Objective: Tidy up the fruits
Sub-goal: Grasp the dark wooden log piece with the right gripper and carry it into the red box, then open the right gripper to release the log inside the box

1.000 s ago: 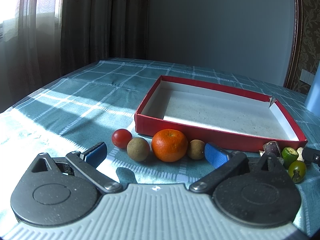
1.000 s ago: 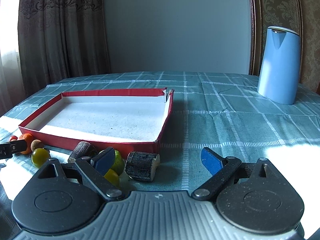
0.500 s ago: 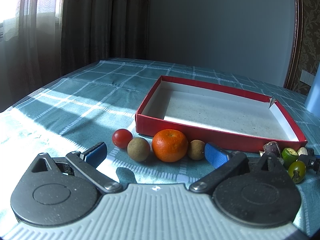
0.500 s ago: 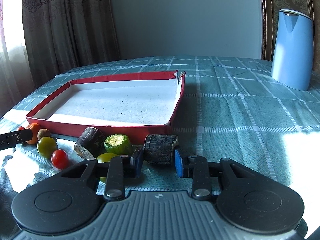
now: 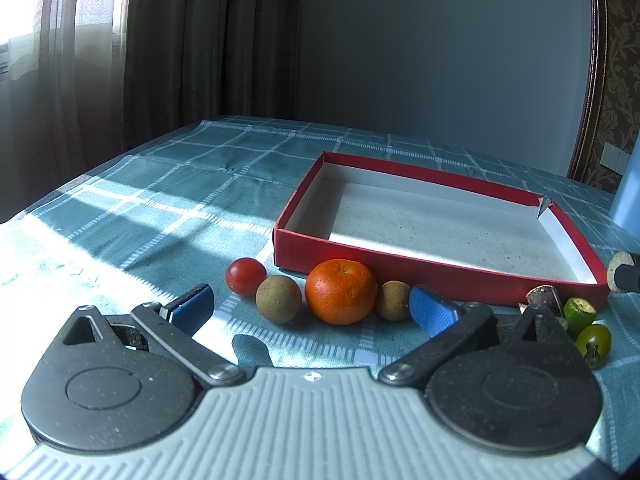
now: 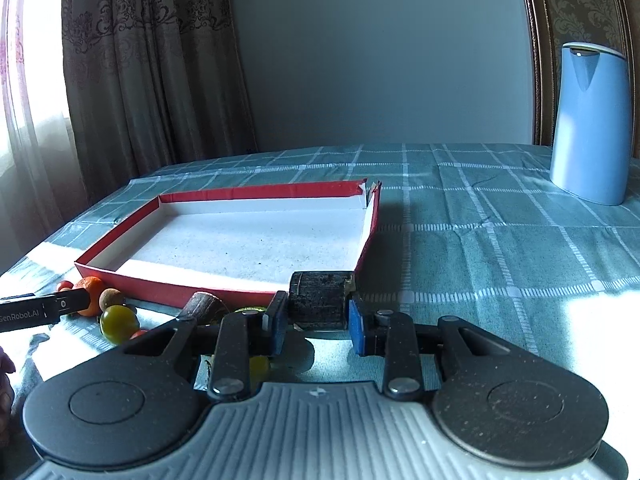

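Right gripper (image 6: 314, 326), blue pads clamped on short dark bark-skinned cane segment (image 6: 317, 295), long axis crosswise between jaws. Empty red shallow cardboard tray (image 6: 374, 222) directly at 12 o'clock, near wall just beyond segment; right hand nearer. Left gripper (image 5: 312, 306) spread wide, nothing held. Teal checked tablecloth (image 6: 500, 248); brown curtains (image 6: 140, 80) at 10 o'clock.

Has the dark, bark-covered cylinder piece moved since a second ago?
Yes. The dark, bark-covered cylinder piece, clamped in the right claw, has risen off the cloth to the red cardboard tray's near corner.
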A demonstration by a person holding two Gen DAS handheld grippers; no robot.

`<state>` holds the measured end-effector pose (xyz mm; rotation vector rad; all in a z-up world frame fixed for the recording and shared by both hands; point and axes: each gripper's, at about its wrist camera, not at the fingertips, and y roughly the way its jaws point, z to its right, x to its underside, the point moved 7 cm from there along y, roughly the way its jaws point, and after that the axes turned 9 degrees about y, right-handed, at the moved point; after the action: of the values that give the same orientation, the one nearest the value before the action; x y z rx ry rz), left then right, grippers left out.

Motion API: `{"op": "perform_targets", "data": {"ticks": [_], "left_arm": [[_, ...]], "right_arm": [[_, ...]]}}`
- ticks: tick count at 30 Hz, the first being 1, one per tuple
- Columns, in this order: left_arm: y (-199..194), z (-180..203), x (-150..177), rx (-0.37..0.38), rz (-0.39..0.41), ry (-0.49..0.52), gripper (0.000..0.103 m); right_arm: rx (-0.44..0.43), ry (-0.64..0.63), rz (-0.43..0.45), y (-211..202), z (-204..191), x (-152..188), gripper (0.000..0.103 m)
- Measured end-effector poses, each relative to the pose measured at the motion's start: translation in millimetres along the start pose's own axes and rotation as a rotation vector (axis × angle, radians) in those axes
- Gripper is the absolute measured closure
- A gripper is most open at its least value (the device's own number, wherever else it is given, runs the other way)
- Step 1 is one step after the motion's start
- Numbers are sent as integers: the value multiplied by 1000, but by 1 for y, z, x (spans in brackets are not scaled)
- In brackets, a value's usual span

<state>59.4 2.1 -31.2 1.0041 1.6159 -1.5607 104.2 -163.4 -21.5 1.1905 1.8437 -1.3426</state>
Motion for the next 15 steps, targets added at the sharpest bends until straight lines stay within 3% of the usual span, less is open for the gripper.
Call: {"op": "perform_targets", "data": {"ticks": [7, 15], "left_arm": [[-1, 0, 0, -1, -1, 0, 0], [-1, 0, 0, 0, -4, 0, 0]], "right_arm": [[22, -62, -2, 26, -12, -31, 73], [55, -69, -98, 70, 0, -13, 73]]}}
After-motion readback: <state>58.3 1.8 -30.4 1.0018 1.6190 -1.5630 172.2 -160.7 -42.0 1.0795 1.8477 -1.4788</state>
